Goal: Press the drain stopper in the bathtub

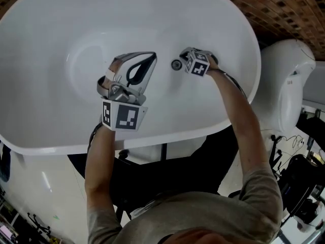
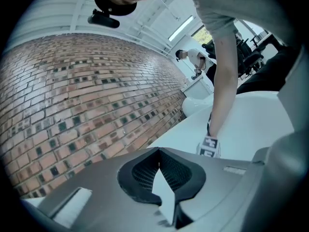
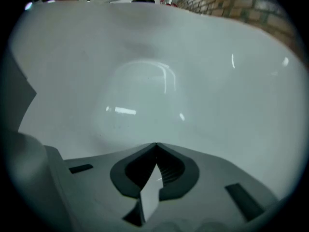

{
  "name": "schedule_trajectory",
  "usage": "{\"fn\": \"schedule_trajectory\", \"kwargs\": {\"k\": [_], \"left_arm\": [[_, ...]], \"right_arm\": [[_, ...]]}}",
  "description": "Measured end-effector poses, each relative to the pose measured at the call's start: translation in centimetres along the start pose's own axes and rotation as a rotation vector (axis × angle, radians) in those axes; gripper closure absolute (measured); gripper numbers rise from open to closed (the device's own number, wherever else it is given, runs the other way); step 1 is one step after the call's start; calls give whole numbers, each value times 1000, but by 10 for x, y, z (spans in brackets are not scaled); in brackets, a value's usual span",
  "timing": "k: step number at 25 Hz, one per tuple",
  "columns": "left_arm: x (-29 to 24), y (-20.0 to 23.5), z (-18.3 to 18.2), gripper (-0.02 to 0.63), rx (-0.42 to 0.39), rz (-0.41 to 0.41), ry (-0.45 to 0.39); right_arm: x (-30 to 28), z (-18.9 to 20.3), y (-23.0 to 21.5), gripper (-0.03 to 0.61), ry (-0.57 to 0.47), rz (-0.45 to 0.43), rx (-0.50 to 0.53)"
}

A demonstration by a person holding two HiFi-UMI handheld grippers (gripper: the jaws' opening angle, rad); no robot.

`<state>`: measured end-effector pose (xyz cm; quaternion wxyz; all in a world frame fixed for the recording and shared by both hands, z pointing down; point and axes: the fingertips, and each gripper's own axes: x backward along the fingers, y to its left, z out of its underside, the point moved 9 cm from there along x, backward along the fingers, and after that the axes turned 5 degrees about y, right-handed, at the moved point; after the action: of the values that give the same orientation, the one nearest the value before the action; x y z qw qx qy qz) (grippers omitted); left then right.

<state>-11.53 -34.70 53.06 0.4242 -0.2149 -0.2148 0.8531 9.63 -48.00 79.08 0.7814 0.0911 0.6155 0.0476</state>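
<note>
The white bathtub (image 1: 56,39) fills the head view. Its drain stopper (image 1: 176,64), a small dark round cap, sits on the tub floor. My right gripper (image 1: 184,54) is down inside the tub, just right of the stopper, with its marker cube (image 1: 197,65) beside it. Its jaws are shut with nothing in them, and in the right gripper view the right gripper (image 3: 155,145) faces the bare tub wall (image 3: 145,91); the stopper is not seen there. My left gripper (image 1: 152,58) hovers shut and empty over the tub's middle, left of the stopper. The left gripper (image 2: 157,150) looks past the tub rim.
A white rounded fixture (image 1: 289,80) stands right of the tub. Brick-patterned surface (image 1: 284,9) lies behind the tub. Black equipment and cables (image 1: 302,177) crowd the lower right. A person (image 2: 193,59) stands far off in the left gripper view.
</note>
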Motion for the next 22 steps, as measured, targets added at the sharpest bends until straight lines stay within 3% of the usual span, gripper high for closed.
{"fn": "schedule_trajectory", "kwargs": {"k": [3, 6, 10, 13, 15, 18, 22], "left_arm": [[0, 0, 13, 612, 43, -14, 7], [19, 3, 8, 612, 77, -43, 11], [57, 21, -55, 612, 38, -114, -81], [108, 23, -119, 612, 15, -135, -149], [144, 19, -159, 612, -5, -151, -204], [196, 10, -216, 612, -34, -187, -293], [256, -4, -287, 612, -58, -211, -416]], "right_arm": [[113, -21, -10, 578, -225, 130, -90], [243, -37, 12, 578, -477, 253, -152], [398, -35, 59, 578, -788, 428, -180], [482, -35, 113, 578, -986, 524, -231], [529, -41, 150, 578, -1090, 590, -210], [593, -56, 208, 578, -1224, 684, -99], [661, -75, 282, 578, -1288, 814, 114]]}}
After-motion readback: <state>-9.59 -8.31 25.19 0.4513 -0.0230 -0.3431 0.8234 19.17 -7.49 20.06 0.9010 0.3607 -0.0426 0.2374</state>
